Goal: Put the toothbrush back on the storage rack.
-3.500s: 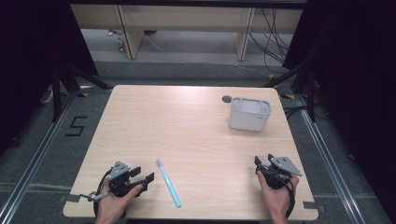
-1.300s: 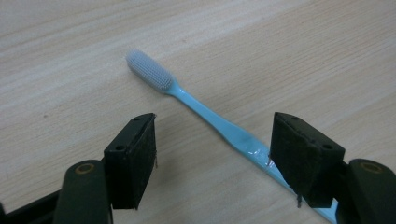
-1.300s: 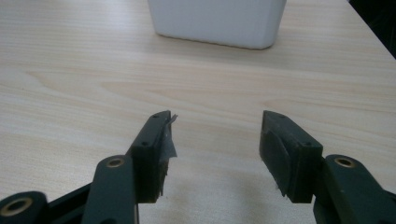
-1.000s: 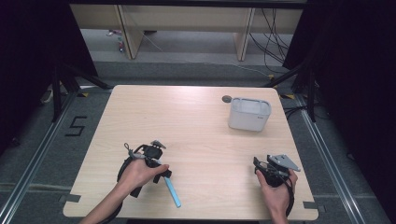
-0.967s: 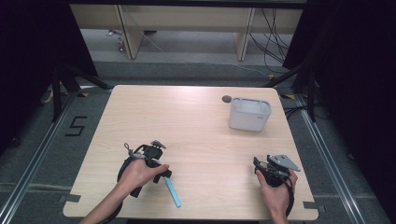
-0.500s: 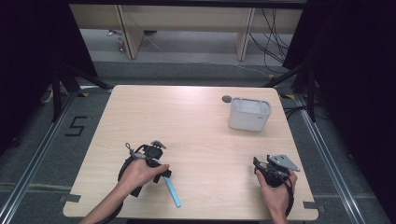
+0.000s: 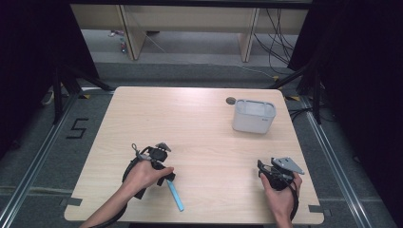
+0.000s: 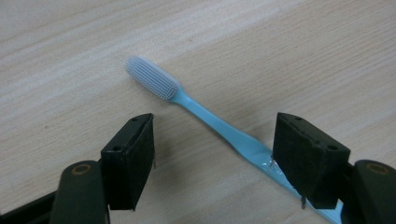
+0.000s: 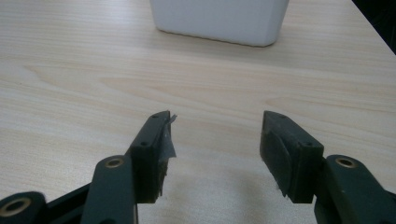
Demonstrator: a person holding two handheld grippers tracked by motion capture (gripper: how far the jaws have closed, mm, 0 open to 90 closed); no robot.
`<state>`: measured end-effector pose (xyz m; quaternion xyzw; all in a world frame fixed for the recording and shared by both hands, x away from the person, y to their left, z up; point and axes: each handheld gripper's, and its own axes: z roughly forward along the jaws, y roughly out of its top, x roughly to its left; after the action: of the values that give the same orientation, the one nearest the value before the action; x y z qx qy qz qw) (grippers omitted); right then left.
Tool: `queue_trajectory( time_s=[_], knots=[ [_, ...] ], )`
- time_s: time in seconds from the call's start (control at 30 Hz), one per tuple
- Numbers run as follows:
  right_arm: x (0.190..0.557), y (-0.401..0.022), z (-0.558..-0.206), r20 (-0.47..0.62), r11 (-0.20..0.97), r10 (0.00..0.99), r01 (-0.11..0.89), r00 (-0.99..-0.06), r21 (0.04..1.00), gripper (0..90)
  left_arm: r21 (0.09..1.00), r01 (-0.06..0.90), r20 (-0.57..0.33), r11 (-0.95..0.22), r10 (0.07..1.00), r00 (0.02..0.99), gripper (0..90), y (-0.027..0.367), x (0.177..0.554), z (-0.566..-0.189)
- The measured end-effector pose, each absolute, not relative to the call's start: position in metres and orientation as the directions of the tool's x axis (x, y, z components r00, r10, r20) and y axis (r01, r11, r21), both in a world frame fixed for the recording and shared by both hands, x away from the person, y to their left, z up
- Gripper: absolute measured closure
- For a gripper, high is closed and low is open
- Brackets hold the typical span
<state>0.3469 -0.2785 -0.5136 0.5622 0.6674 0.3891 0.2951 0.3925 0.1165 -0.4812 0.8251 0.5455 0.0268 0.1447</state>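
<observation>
Your left gripper [image 8: 212, 161] is spread wide — the toothbrush [image 8: 219, 123] lies between its jaws (handle by one jaw). Your right gripper [image 9: 215, 140] gapes too, empty.

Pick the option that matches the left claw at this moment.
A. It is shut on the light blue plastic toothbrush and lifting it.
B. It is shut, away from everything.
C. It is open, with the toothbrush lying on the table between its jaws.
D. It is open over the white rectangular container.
C: in the left gripper view the left claw stands open, and the light blue plastic toothbrush lies flat on the wooden table, running between the jaws.
</observation>
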Motion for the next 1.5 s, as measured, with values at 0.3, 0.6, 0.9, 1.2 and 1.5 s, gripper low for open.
queue_trajectory(
  time_s=[0.3, 0.6, 0.9, 1.2, 1.5],
  knots=[
    [0.3468, -0.2787, -0.5134, 0.03, 0.077, 0.98, 0.516, -0.195, 0.853, 44.3, 0.252, 0.872, -0.087, -0.42, 0.888, 0.452, 29.3, 0.1168, 0.3977, -0.4822],
    [0.3467, -0.2791, -0.5134, 0.031, 0.076, 0.98, 0.516, -0.196, 0.853, 44.0, 0.196, 0.896, -0.077, -0.398, 0.905, 0.419, 29.2, 0.1128, 0.3983, -0.4798],
    [0.3469, -0.2785, -0.5135, 0.031, 0.078, 0.979, 0.512, -0.202, 0.856, 43.9, 0.178, 0.901, -0.071, -0.396, 0.908, 0.413, 29.3, 0.1123, 0.4, -0.4792],
    [0.3469, -0.2783, -0.5134, 0.009, 0.093, 0.981, 0.51, -0.193, 0.855, 43.9, 0.183, 0.906, -0.078, -0.381, 0.913, 0.4, 29.2, 0.1091, 0.4009, -0.4799],
    [0.3471, -0.2773, -0.5135, -0.002, 0.105, 0.98, 0.51, -0.198, 0.854, 43.9, 0.184, 0.905, -0.082, -0.383, 0.912, 0.402, 29.8, 0.1081, 0.4004, -0.4805]
  ],
)
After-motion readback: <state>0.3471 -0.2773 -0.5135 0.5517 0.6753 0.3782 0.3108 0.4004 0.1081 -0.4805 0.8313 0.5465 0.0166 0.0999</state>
